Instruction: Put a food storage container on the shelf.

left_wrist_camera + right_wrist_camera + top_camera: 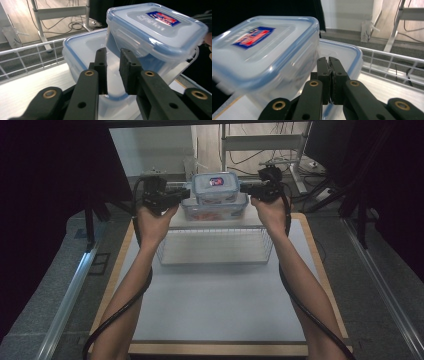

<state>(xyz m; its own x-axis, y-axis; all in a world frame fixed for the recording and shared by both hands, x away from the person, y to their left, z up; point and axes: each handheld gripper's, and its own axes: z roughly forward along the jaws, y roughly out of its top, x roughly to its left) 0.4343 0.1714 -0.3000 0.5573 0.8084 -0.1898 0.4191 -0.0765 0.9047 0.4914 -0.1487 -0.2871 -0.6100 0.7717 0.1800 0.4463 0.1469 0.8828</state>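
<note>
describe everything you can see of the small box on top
The small box is clear plastic, rectangular with rounded corners, its blue-rimmed lid snapped on and bearing a red and blue label. It looks empty. It sits tilted on the lid of the larger box, above the wire basket. The left tool and right tool are at its two ends, each looking clamped on a side flap.

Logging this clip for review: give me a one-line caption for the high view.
Both hand-held grippers flank a small lidded container stacked on a larger one behind a wire basket.
</note>
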